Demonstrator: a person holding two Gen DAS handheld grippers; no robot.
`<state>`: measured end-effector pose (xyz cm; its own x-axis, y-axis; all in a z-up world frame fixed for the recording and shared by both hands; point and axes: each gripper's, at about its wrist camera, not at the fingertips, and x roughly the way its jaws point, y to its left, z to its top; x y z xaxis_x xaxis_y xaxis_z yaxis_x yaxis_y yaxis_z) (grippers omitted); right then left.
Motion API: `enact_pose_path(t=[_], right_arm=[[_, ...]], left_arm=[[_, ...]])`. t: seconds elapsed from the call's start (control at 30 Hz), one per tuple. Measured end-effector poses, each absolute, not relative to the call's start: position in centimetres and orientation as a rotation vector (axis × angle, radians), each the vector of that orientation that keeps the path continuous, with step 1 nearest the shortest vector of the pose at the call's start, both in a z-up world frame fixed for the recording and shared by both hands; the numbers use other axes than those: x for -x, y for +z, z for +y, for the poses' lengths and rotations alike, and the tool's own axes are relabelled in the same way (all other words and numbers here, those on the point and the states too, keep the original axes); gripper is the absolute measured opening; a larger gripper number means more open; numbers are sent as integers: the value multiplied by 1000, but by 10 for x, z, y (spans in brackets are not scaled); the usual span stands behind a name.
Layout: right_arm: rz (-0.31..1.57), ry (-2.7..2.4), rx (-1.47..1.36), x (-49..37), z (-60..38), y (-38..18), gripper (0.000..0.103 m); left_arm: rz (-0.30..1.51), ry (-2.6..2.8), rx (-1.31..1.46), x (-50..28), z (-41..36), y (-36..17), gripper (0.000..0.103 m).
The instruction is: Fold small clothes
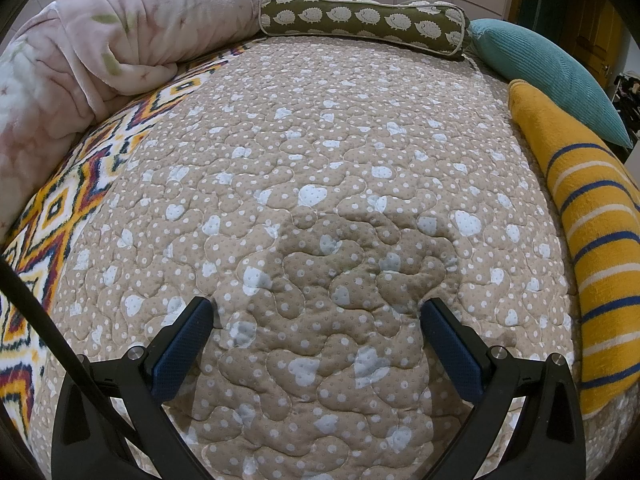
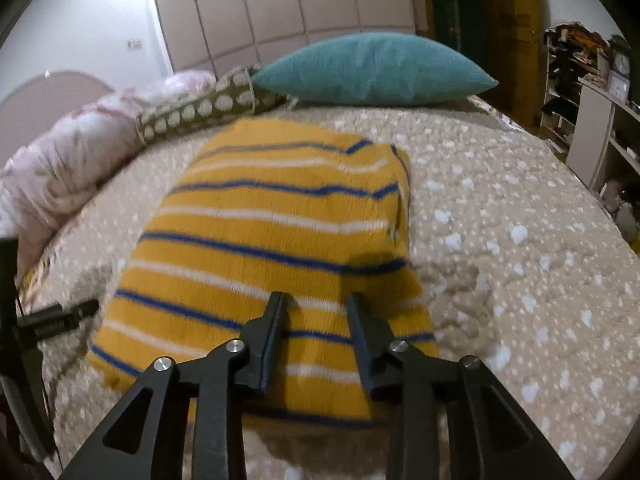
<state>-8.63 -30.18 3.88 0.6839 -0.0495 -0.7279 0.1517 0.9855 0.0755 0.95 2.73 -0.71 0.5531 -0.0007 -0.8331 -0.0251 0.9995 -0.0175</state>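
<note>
The sweater (image 2: pixel 264 248), yellow w/ blue and white stripes, lies folded into a rough rectangle on the bed (image 2: pixel 500 280), filling the centre of the right wrist view. In the left wrist view it shows only as a strip along the right edge of the frame (image 1: pixel 592 240).

Right tongs (image 2: pixel 316 300) sit at the lower centre, over the near end of the sweater, jaws partly open w/ a moderate gap. No cloth shows between them, so they appear to grip nothing; whether the tips touch the fabric can't be told, as the frame is blurred. Left tongs (image 1: pixel 316 308) are spread wide over bare quilt at the bottom of their frame, holding nothing, well apart from the sweater.

Judging by the tidy shape, the fold looks mostly done.

Risks from here:
- Right tongs close on the top layer only, so lifting peels the fold open.
- Jaws drag across the knit, so the near edge rumples or skews.
- The quilt is soft and lumpy, so a push may bunch the bed cover along w/ the sweater.
- Left tongs are too far off to pin the other side, so the whole piece may slide.

A teal pillow (image 2: pixel 372 68) and a hedgehog-print bolster (image 1: pixel 360 16) lie beyond, a pink blanket (image 1: pixel 100 40) at upper left.
</note>
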Motion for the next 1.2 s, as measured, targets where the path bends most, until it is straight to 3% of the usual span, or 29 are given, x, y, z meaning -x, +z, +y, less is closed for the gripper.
enact_pose_path(t=[0.23,0.43,0.57,0.67,1.0,1.13,1.2], right_arm=[[901,-127,59,120,-283,49,45],[798,-89,18,108,-275,88,52],[770,-84,78,66,-256,87,52],[855,-97,96,40,-253,55,51],[891,-61,145,101,-254,44,50],[810,74,-28,99,-256,86,35],[809,142,-90,84,-249,92,19]], left_arm=[[985,14,29,-10,27,-7,103],[985,14,29,-10,27,-7,103],[985,14,29,-10,27,-7,103],[985,14,29,-10,27,-7,103],[985,13,29,-10,27,-7,103],[985,14,30,-10,27,-7,103],[985,13,30,-10,27,-7,103]])
